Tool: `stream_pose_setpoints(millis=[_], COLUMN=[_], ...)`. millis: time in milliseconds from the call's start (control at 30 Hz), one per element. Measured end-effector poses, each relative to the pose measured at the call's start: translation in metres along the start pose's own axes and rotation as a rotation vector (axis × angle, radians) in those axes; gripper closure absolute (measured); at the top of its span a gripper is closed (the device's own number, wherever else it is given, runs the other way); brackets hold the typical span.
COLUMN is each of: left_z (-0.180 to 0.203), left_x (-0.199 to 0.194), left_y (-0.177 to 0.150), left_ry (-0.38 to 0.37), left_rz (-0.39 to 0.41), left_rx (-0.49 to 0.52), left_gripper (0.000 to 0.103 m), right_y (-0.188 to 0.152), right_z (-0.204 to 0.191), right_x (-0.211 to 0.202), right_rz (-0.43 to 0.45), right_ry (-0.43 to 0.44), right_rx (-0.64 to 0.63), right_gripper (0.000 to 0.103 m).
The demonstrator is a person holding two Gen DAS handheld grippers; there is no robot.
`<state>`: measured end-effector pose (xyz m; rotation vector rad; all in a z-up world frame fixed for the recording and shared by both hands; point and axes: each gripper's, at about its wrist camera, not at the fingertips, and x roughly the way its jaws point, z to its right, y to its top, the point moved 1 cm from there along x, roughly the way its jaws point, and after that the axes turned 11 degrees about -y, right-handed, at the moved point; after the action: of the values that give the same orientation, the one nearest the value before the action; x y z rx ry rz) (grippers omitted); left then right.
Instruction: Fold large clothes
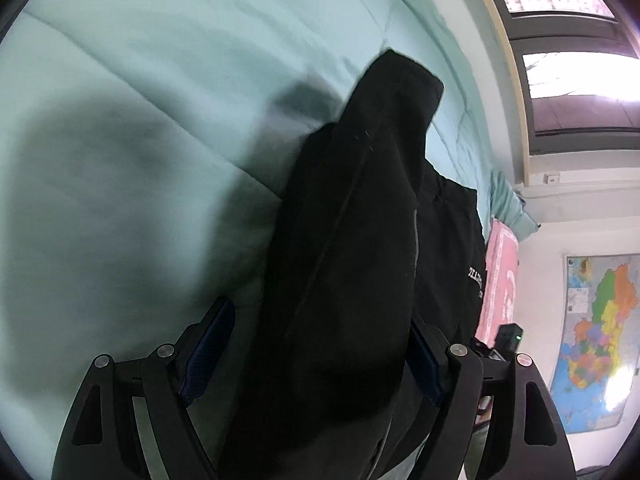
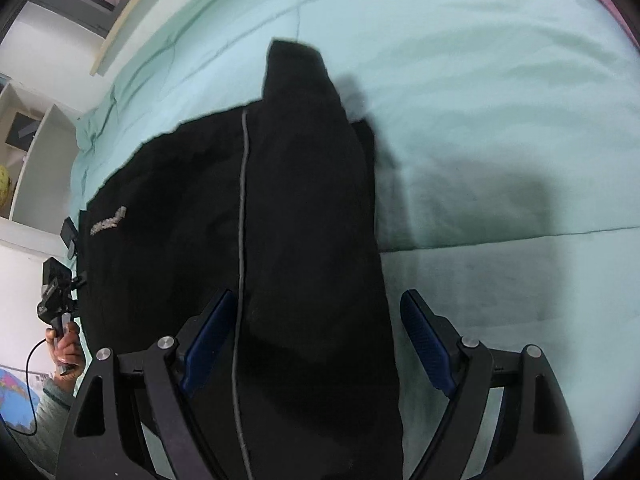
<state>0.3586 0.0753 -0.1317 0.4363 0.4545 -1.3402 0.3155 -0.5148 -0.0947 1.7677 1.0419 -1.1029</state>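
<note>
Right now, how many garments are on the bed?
1: a black zip-up jacket lies on the mint-green quilt, one sleeve running up between the fingers of each hand-held gripper, left and right. Anything underneath it would be hidden.

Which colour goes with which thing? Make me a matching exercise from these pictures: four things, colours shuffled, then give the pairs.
Things:
1. garment
2. duvet
3. pads
4. map

Colours:
a. blue
b. many colours
c. black
d. mint green

Pairs: 1-c, 2-d, 3-a, 4-b
</note>
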Motion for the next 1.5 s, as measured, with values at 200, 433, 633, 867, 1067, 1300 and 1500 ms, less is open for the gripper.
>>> stream_pose_setpoints(millis=[200,433,633,867,1067,1300,1500], left_z=[0.002,0.041,0.017,0.087,0.175,0.213,0.217], left_x=[0.025,0.017,0.049,0.033,-0.004,-0.063,-0.087], left_y=[0.003,-0.007,0.004,-0.021,-0.077,-0.138,-0.179], left_ry=[-0.013,-0.001,0.014,0.129,0.106,0.075,0.083], left_rz=[-0.028,-0.071,-0.091,-0.033,0.029,0.091,0.069], left_rx=[0.009,0.135,0.036,0.202,0.351,0.414,0.421], left_gripper=[0.047,0.063,0.037,0.072,0.075,0.075,0.075], right_y=[0.006,0.001,0.007,-0.002,-0.047,-0.109,-0.163], right_z=[0.003,-0.013,-0.007,-0.042,-0.101,-0.132,-0.141], right_x=[0.037,0.017,0.053,0.012,-0.071,-0.152,-0.184], right_rz=[-0.048,-0.02,-0.117,-0.022,0.138,0.225,0.193], right_ry=[0.12,0.198,0.289,0.267,0.223,0.214,0.171], right_rx=[0.073,0.003,0.058,-0.024,-0.152,-0.177,-0.179], right_gripper=[0.006,0.045,0.022,0.065,0.069,0.069,0.069])
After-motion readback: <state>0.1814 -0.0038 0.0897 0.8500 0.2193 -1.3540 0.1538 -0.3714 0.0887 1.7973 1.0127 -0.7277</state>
